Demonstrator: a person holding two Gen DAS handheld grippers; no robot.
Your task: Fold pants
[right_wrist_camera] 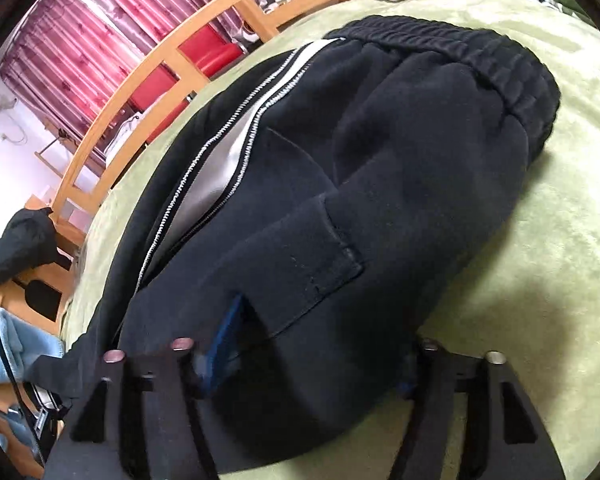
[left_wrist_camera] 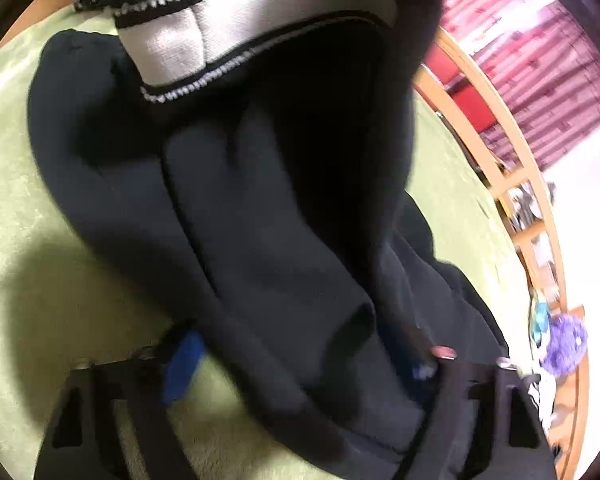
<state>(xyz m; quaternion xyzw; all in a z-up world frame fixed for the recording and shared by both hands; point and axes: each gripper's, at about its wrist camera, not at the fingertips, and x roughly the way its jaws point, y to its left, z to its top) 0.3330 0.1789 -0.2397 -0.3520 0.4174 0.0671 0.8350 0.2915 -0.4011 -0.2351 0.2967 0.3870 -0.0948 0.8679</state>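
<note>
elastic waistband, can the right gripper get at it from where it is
Probably yes. The right gripper has pants fabric between its jaws, and the waistband lies uncovered at the far end on the green blanket; it would need to reach across.

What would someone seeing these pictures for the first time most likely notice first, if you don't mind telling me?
The black pants dominate both views, heaped on a pale green bed cover, with a silver side stripe edged in white zipper teeth. Fabric bunches between the blue-padded fingers of the left gripper and right gripper. Behind stand a wooden bed rail and pink curtains.
</note>
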